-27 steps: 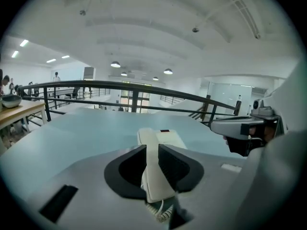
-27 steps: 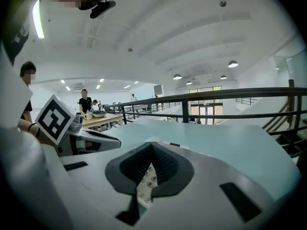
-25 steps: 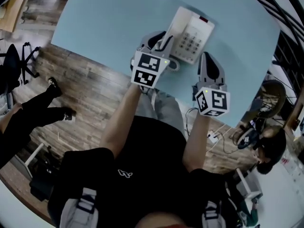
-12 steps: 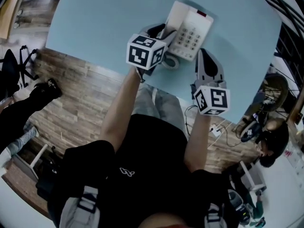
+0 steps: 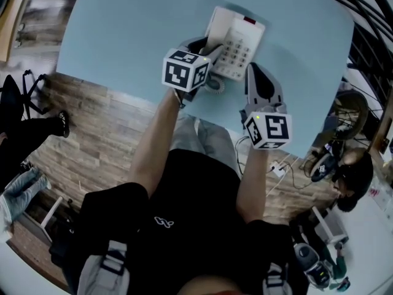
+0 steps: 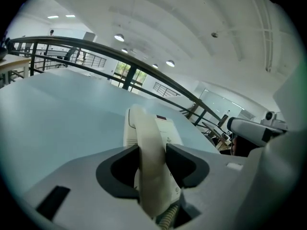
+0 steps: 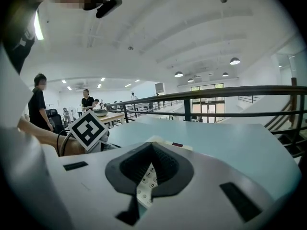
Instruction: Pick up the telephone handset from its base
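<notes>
**A:** Head view, first entry?

**B:** Telephone handset (image 5: 215, 29), cream, lying on the left side of its base (image 5: 242, 35), which sits on the pale blue desk (image 5: 135, 23). Its long axis follows the base's left edge and runs away from the person.

**A:** Claws in that view?

**B:** The left claw (image 5: 207, 48) sits across the near half of the handset. The right claw (image 5: 254, 67) is just right of the base, over the desk, with its tips drawn together. A coiled cord (image 5: 215, 85) lies at the base's near corner.

**A:** Left gripper view?

**B:** The handset points straight away from the camera, with its far end up on the base. The left claw's jaws are closing with the handset between them, a pad against each side. The cord leaves the handset's near end.

**A:** Right gripper view?

**B:** The right claw is narrow, its tips meet and it holds nothing. The keypad (image 7: 146, 183) shows through the gap behind the pads. The left gripper's marker cube (image 7: 88, 130) is at left.
</notes>
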`<state>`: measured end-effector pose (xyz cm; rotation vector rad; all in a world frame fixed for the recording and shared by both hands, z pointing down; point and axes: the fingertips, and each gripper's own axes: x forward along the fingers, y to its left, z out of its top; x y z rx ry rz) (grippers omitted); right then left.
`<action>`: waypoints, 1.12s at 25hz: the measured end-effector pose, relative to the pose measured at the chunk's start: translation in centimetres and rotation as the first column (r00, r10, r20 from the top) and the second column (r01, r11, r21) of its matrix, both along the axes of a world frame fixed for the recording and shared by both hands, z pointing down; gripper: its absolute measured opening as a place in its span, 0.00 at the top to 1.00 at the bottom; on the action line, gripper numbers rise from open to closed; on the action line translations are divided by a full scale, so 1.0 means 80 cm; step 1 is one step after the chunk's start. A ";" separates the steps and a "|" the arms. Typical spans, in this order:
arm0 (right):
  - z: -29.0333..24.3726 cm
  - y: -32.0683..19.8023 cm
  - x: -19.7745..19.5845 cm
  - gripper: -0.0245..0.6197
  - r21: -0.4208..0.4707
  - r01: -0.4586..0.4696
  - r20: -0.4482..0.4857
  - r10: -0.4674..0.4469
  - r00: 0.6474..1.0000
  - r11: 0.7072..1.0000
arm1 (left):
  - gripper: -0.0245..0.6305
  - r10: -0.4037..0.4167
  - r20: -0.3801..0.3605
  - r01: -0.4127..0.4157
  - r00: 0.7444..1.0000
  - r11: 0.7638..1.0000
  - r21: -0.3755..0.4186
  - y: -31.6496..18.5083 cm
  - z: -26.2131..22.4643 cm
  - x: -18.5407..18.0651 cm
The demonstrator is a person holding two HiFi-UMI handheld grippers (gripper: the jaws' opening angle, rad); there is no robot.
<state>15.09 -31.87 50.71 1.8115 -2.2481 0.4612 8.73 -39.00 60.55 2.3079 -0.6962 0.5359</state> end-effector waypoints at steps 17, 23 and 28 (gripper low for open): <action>-0.075 -0.017 0.002 0.97 0.135 0.031 -0.050 -0.024 0.998 0.990 | 0.79 -0.082 -0.153 0.104 0.985 0.984 0.142 -0.002 -0.126 -0.014; -0.133 -0.028 -0.004 0.97 0.243 0.039 -0.030 -0.032 0.999 0.969 | 0.80 -0.083 -0.184 0.133 0.979 0.953 0.274 0.006 -0.210 -0.043; -0.184 -0.031 -0.012 0.97 0.336 0.063 -0.030 -0.056 0.998 0.940 | 0.80 -0.102 -0.218 0.178 0.971 0.915 0.363 0.014 -0.267 -0.060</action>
